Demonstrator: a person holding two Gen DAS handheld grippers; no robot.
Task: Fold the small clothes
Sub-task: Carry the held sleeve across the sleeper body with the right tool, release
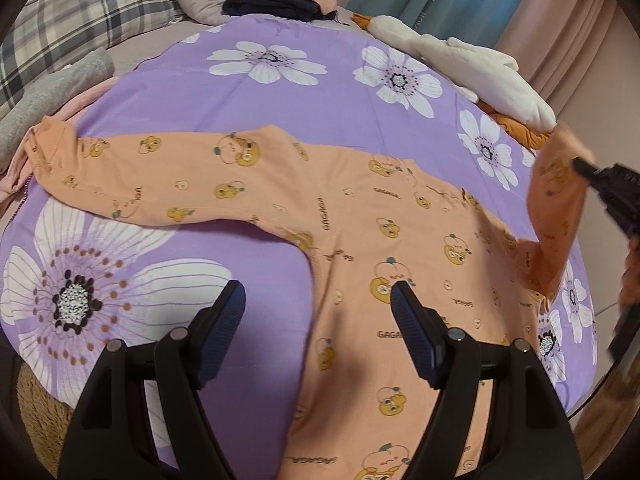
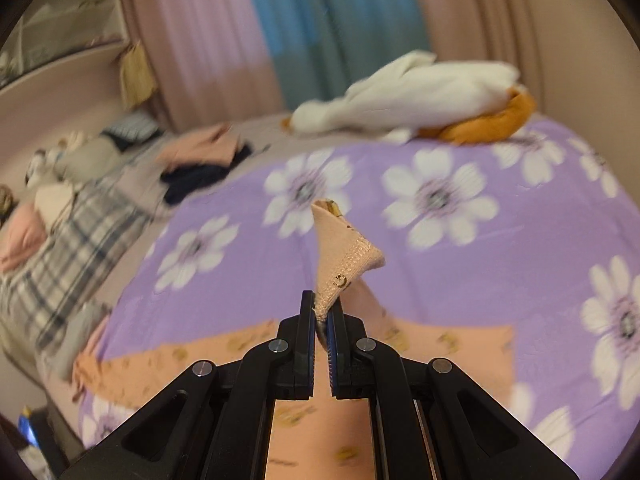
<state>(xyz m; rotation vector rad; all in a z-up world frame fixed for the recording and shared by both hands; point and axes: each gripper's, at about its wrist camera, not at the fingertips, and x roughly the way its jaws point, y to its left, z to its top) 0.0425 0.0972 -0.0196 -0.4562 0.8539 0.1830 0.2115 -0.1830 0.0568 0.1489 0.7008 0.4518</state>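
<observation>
2 grippers worked over one orange long-sleeved top (image 1: 384, 240) printed with small cartoon bears, which lay spread flat on a purple flowered sheet (image 1: 304, 96) covering the bed. The top's body ran toward the left wrist camera, and one sleeve (image 1: 132, 176) stretched out flat across the sheet to the left of that view.

The right gripper (image 2: 321, 322) had its jaws pinched fully together on the ribbed cuff (image 2: 344, 264) of the other sleeve, and that sleeve hung lifted off the sheet, its cloth drooping back to the shoulder. The left gripper (image 1: 318, 320) stood wide apart with nothing between its pads, poised above the side edge of the body near the armpit.

Judging by how the raised sleeve sagged and creased, the cloth was thin, soft and very light, with no stiffness to keep a shape. It would likely slide and bunch on the smooth sheet if dragged. The doubled, stitched edges looked like the surest holds: cuffs, hem and neckline. A pinch in mid-panel would probably only raise a peak of loose cloth.

A white plush toy (image 1: 480, 68) and folded garments (image 1: 280, 0) lay well apart at the far side.
</observation>
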